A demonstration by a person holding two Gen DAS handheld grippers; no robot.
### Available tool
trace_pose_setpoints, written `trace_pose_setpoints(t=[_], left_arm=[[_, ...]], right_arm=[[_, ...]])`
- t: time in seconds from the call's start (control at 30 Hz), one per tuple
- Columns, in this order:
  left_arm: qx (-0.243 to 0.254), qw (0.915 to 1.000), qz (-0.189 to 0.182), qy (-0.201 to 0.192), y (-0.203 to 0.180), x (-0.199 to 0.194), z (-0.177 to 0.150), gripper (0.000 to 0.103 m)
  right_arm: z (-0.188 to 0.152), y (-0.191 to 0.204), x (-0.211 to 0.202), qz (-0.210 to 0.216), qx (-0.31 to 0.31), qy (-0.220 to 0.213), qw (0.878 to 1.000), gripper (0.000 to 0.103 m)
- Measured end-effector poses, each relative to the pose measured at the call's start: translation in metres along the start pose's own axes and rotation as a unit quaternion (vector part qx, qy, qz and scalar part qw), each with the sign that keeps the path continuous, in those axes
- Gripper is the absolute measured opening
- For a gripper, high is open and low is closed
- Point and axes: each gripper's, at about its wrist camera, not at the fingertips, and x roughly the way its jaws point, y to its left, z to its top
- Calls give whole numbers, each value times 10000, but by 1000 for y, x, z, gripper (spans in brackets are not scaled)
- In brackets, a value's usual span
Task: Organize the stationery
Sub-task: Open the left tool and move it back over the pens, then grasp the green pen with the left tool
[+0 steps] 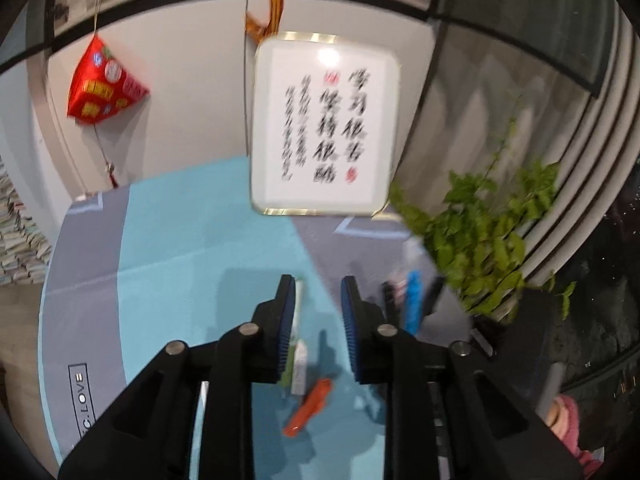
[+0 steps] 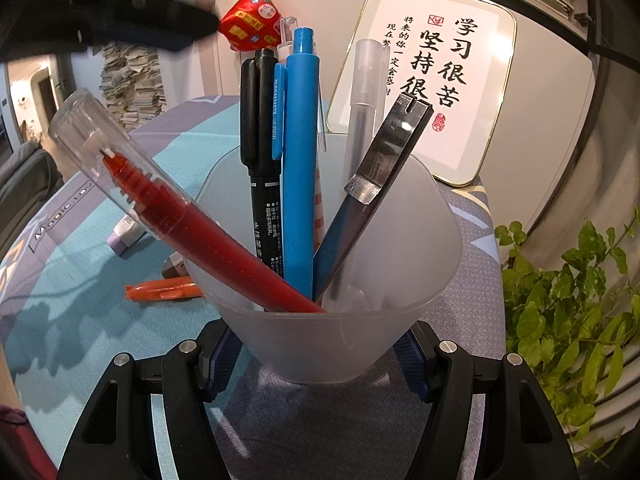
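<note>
1. Where the teal-and-grey cloth nears its right edge, the frosted cup stands clamped in the right gripper.
2. It holds six items: red pen, black marker, blue pen, plus three more.
3. Beside it lie one orange pen and two erasers.
4. The left gripper, jaws apart and empty, hangs over open cloth.
</note>
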Motion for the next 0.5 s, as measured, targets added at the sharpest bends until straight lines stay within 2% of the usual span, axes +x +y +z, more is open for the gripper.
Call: trace_pose_setpoints(t=[0.13,0.27,0.5], left_arm=[[-30,9988,123,483,12,37,-15,23],[-50,9960,16,893,19,70,-29,23],[133,9946,-21,1033,13,100,-30,22]], right_arm=[[0,0,0,-1,0,0,10000,69],[0,0,0,0,-1,0,10000,69],[0,0,0,0,0,0,10000,69]])
